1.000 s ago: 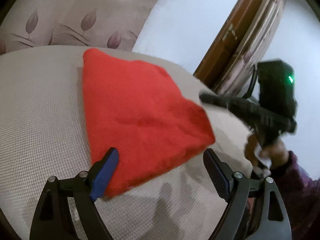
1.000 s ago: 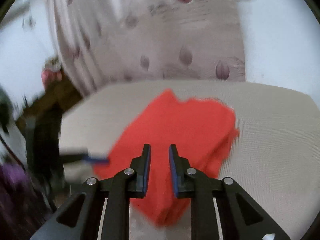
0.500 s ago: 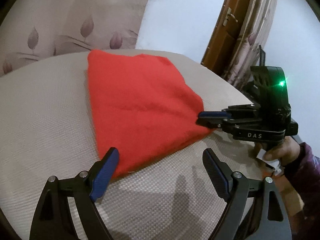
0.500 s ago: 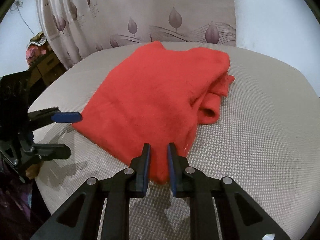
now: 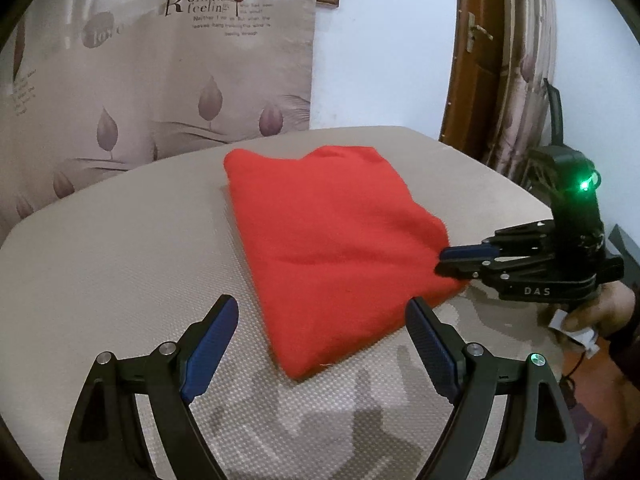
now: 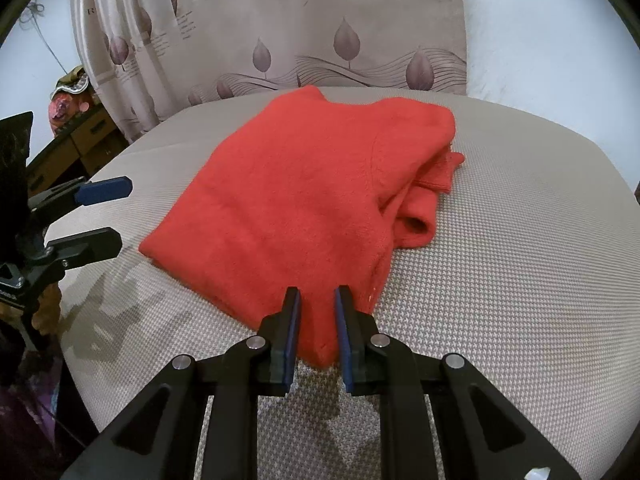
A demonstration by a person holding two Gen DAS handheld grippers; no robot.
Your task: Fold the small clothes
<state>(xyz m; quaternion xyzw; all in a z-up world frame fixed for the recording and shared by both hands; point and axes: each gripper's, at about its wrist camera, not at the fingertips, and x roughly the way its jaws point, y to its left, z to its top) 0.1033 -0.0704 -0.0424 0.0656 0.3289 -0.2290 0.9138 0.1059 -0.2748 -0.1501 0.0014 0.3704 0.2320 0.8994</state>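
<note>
Right now what matters for us is that the red garment (image 6: 304, 200) lies folded on the beige cushion (image 6: 500, 280), its long axis running from the near right corner away toward the far left by the leaf-print curtain (image 6: 280, 32), and that near right corner sits between the pads of our right gripper (image 6: 316, 320). Those jaws stand close together on the corner; from the right wrist view the cloth fills the narrow gap, so we judge it pinched, though the contact on the right pad is hard to make out.

Our left gripper (image 5: 320, 328) hovers over the near edge with its jaws spread wide and nothing between them. The garment's nearest corner lies just ahead of it, a little toward its right finger. It tilts down at the cushion, clear of the fabric.

So the right hand (image 5: 588, 312) is the one on the cloth, reaching in low from the right. We think the next fold would carry this corner along the long axis toward the far end; a sleeve (image 6: 424, 208) bulging out on the right side may need tucking.
</note>
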